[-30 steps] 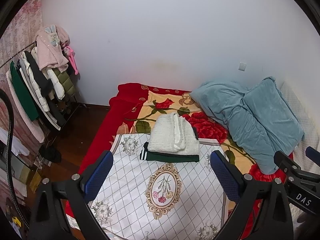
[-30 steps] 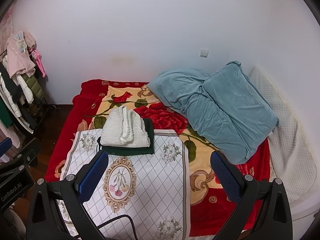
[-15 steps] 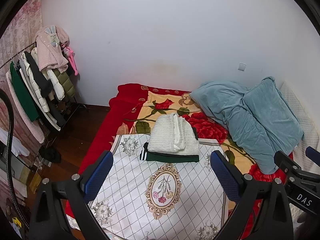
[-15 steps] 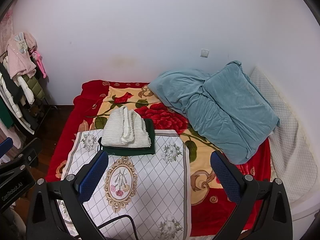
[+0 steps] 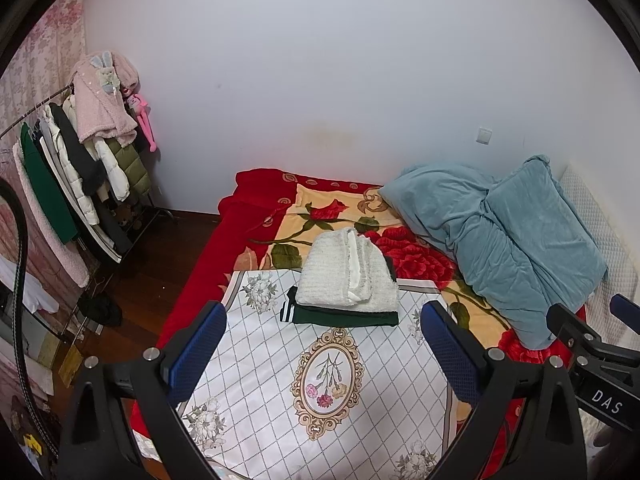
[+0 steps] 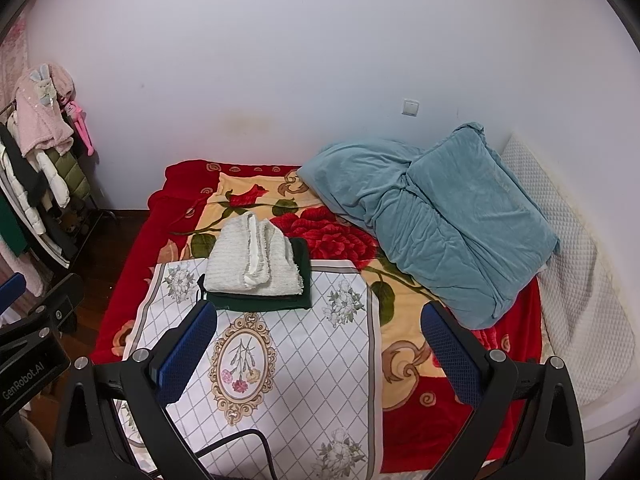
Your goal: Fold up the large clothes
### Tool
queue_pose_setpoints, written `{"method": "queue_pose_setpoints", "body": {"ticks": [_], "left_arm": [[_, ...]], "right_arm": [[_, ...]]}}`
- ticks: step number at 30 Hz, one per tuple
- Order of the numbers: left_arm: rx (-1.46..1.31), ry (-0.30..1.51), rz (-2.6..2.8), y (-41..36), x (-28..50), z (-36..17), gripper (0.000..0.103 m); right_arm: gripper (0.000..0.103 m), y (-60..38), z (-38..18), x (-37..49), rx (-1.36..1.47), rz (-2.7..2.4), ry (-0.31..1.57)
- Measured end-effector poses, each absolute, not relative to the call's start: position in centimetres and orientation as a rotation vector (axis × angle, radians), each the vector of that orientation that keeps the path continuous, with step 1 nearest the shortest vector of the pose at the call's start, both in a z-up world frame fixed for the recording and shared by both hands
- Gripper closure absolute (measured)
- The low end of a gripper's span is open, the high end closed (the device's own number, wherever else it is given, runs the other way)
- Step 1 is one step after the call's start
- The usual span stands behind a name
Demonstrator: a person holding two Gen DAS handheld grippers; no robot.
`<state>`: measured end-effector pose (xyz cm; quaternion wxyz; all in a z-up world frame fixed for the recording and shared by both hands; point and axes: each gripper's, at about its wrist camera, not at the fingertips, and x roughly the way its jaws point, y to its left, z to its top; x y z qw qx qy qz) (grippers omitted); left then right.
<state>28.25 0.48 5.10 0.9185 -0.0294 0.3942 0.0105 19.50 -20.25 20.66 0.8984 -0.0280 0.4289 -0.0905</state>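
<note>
A folded cream knit garment [image 5: 347,273] lies on a folded dark green garment [image 5: 340,315], stacked at the far end of a white floral cloth [image 5: 320,380] on the bed. The stack also shows in the right wrist view, cream [image 6: 252,260] over green [image 6: 264,302]. My left gripper [image 5: 324,352] is open and empty, held above the cloth in front of the stack. My right gripper [image 6: 320,352] is open and empty, to the right of the left one.
A red rose blanket [image 5: 256,216] covers the bed. A teal quilt [image 6: 440,224] is bunched at the right, with a white quilted pad [image 6: 580,300] beyond it. A clothes rack [image 5: 72,184] full of coats stands at the left over a dark wood floor [image 5: 132,300].
Both views have shifted very slightly; the stack and cloth have not moved. Both grippers stay open.
</note>
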Motion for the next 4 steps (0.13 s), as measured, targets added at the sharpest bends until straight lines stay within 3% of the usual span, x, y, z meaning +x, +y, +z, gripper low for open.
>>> {"method": "queue_pose_setpoints", "body": {"ticks": [4], "left_arm": [[-0.066,0.811,0.015,0.58,28.62,5.85,0.004]], "right_arm": [[0.000,-20.24,20.69,19.34,-0.056,-0.190,0.888]]}}
